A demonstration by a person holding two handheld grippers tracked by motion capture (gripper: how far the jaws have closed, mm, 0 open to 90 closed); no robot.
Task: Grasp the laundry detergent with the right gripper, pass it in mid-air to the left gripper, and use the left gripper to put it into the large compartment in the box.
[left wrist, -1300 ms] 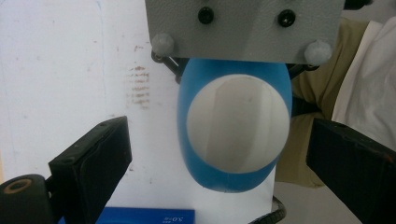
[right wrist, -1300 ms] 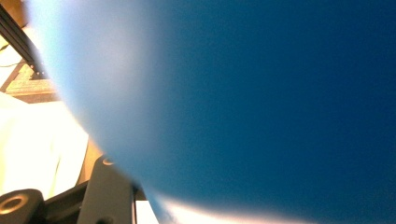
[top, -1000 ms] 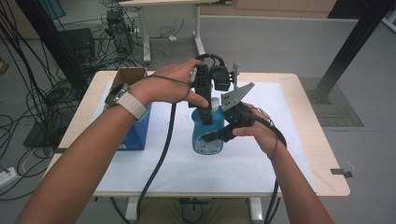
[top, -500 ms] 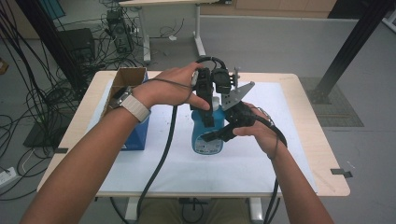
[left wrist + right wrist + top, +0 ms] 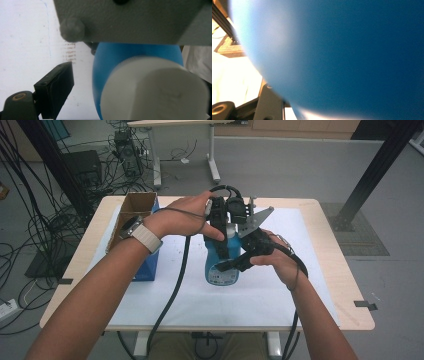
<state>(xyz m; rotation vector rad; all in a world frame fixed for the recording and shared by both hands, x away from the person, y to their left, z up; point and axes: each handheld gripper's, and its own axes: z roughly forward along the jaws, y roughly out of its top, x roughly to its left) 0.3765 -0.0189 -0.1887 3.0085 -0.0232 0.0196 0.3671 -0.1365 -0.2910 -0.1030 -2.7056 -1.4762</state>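
Forearms come in from six o'clock of the high view and meet over the middle of the counter, which carries a white sheet. Between the two hands stands a blue bottle, upright on the sheet, with a rounded glossy body, a pale printed label low on its front and a white cap on top. In the left gripper view the cap is a plain, matte white cylinder, seen close from above, with the blue shoulder bulging out beneath it.

At three o'clock of the bottle the right gripper lies level, its fingers clamped on the bottle's body; the right gripper view has the smooth blue wall pressed right up against the lens, with one dark finger at its lower edge. The jaws are as far closed as the bottle's width lets them go.

Above the bottle, at twelve o'clock, the left gripper points down over the cap. Its jaws have just been closing, with the cap between them. One black finger still stands apart from the cap at nine o'clock in its own view, so the pads do not yet press on both sides.

Farther off, at nine o'clock of the bottle, an open cardboard box and a blue box stand near the counter's left edge.
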